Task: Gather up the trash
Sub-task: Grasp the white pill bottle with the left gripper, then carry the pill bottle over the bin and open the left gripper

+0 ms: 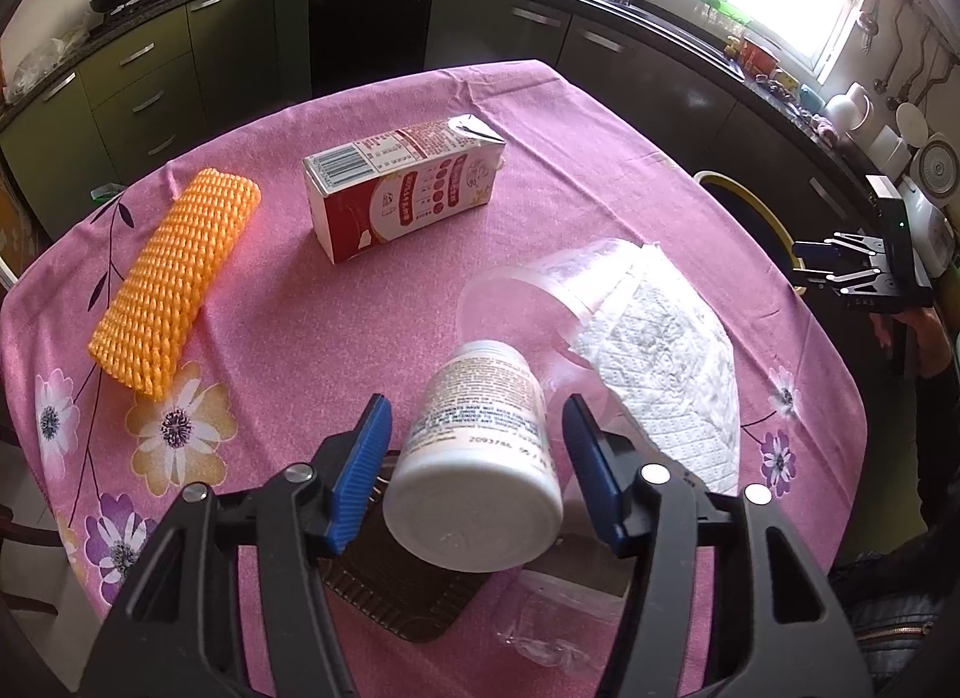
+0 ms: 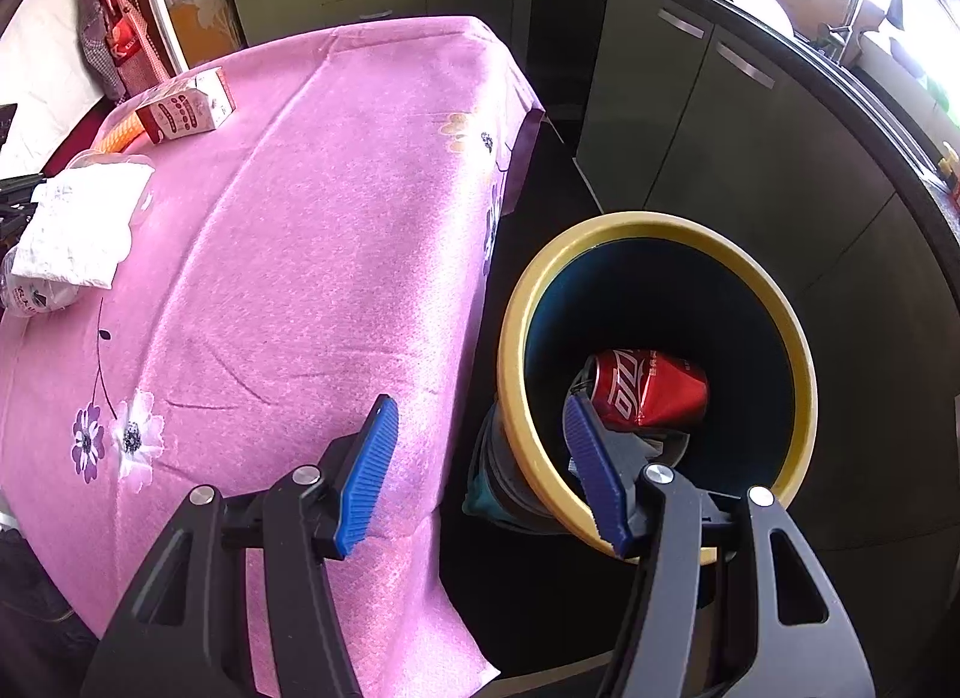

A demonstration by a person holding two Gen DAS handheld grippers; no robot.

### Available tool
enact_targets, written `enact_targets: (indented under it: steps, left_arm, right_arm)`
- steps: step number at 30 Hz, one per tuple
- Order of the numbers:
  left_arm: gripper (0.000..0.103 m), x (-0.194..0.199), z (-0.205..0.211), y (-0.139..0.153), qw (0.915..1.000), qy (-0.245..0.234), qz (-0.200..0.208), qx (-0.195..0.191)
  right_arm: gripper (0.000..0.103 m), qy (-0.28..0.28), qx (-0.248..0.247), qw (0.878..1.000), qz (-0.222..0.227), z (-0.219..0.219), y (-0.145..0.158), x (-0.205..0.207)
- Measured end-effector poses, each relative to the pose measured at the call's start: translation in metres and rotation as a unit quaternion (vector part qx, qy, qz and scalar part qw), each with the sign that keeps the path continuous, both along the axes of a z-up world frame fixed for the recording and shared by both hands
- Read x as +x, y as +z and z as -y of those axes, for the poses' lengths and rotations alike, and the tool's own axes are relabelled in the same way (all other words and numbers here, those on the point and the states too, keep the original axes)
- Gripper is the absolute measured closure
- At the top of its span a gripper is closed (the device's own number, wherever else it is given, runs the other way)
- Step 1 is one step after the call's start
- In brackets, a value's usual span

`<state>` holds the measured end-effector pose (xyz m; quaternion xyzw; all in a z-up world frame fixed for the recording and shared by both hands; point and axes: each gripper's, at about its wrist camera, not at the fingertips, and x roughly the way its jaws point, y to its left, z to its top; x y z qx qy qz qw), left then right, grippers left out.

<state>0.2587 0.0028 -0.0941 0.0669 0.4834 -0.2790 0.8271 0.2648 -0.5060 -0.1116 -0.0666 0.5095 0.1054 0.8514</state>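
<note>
In the left wrist view my left gripper (image 1: 474,446) is open around a white pill bottle (image 1: 480,458) that lies between its blue pads without touching them. Behind it lie a clear plastic cup (image 1: 528,302) with a white paper towel (image 1: 666,362), a red-and-white carton (image 1: 402,182) and an orange foam net (image 1: 180,278). In the right wrist view my right gripper (image 2: 480,452) is open and empty, straddling the table edge and the yellow-rimmed trash bin (image 2: 516,338). A red cola can (image 2: 648,386) lies inside the bin.
The pink flowered tablecloth (image 1: 288,314) covers the table. A dark tray (image 1: 408,596) and a crumpled clear bottle (image 1: 552,620) lie under my left gripper. The bin rim (image 1: 756,206) shows past the table's right edge. Dark kitchen cabinets (image 2: 690,116) ring the room.
</note>
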Motion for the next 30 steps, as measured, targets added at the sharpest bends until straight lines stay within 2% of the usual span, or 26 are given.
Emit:
enact_targets:
  steps: [4, 7, 12, 19, 24, 30]
  left_arm:
    - [0.058, -0.001, 0.001, -0.002, 1.0000, -0.003, -0.002, 0.006]
    - [0.058, -0.003, 0.004, -0.001, 0.9998, -0.005, 0.005, 0.018]
    - [0.058, -0.005, 0.000, 0.010, 0.9998, 0.004, 0.016, 0.006]
    - [0.058, -0.011, -0.014, 0.038, 0.9990, 0.021, 0.040, -0.004]
    - [0.058, -0.026, -0.014, 0.068, 0.9973, 0.021, 0.071, -0.003]
    - [0.058, -0.040, 0.019, 0.102, 0.9952, -0.016, 0.094, -0.022]
  right_arm:
    - [0.045, 0.000, 0.000, 1.000, 0.000, -0.001, 0.000, 0.000]
    - [0.045, 0.002, 0.000, 1.000, 0.000, -0.002, 0.000, -0.001]
    - [0.045, 0.005, -0.001, 1.000, 0.002, -0.005, 0.001, -0.004]
    - [0.045, 0.008, 0.000, 1.000, 0.010, -0.007, 0.008, -0.008]
    - [0.045, 0.010, 0.003, 1.000, 0.019, -0.007, 0.014, -0.011]
    - [0.045, -0.003, 0.007, 0.999, 0.039, 0.002, 0.025, -0.019]
